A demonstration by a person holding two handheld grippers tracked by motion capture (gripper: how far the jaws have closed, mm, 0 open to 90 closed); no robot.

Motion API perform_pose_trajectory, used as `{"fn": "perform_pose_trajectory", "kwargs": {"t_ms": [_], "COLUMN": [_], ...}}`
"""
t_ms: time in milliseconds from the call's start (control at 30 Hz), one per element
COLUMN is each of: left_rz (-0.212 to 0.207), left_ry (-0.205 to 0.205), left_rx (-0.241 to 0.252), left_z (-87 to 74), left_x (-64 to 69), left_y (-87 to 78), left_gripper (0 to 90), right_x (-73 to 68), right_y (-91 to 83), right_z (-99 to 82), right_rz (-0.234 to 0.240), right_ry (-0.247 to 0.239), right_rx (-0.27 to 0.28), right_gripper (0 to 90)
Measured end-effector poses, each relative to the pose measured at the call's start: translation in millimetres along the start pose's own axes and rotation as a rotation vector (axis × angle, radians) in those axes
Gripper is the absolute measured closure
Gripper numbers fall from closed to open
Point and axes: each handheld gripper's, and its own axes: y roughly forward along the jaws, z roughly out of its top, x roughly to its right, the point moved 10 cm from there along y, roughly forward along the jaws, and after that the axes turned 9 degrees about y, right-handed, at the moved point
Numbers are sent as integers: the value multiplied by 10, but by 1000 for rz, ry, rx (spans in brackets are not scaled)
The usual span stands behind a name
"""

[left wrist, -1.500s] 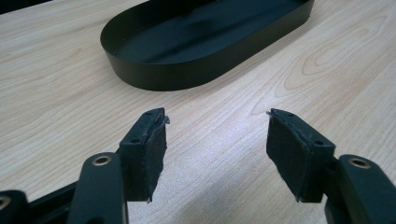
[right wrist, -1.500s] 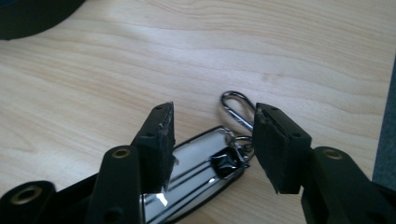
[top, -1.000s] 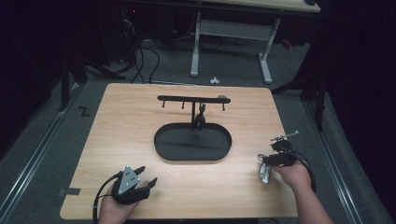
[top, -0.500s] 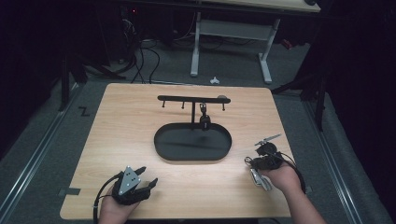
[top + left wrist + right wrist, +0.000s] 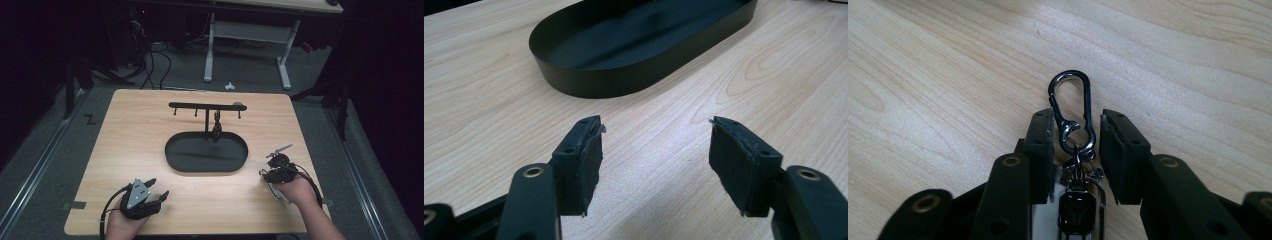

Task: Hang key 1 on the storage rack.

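Observation:
In the right gripper view a dark metal carabiner (image 5: pixel 1089 107) lies flat on the wooden table with a small dark fob (image 5: pixel 1075 212) chained to its lower end. My right gripper (image 5: pixel 1076 119) points down over it. Its jaws have just been opening, and the clip's lower half sits between the pads with a thin gap on the right side. In the high view this gripper (image 5: pixel 276 176) is at the near right of the table. My left gripper (image 5: pixel 150 194) rests at the near left, open and empty (image 5: pixel 654 150).
A black oval tray (image 5: pixel 176 159) sits mid-table, and its wall (image 5: pixel 589 85) is just ahead of my left gripper. Behind it stands a black hook rack (image 5: pixel 200 106) with one small dark item (image 5: pixel 217 131) hanging from it. Desk legs and cables lie beyond the table.
My right hand has shifted left along the near right part of the table. The left hand has stayed where it was.

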Motion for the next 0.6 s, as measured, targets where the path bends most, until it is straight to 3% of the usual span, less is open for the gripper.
{"fn": "perform_pose_trajectory", "kwargs": {"t_ms": [267, 600], "left_rz": [-1, 1], "left_ry": [1, -2], "left_rx": [1, 4], "left_z": [2, 3], "left_x": [4, -5], "left_y": [-5, -10], "left_gripper": [387, 387], "right_x": [-20, -102], "right_y": [47, -13], "right_z": [19, 80], "right_rz": [-10, -2], "right_ry": [-22, -59], "right_rx": [-16, -23], "right_gripper": [656, 794]}}
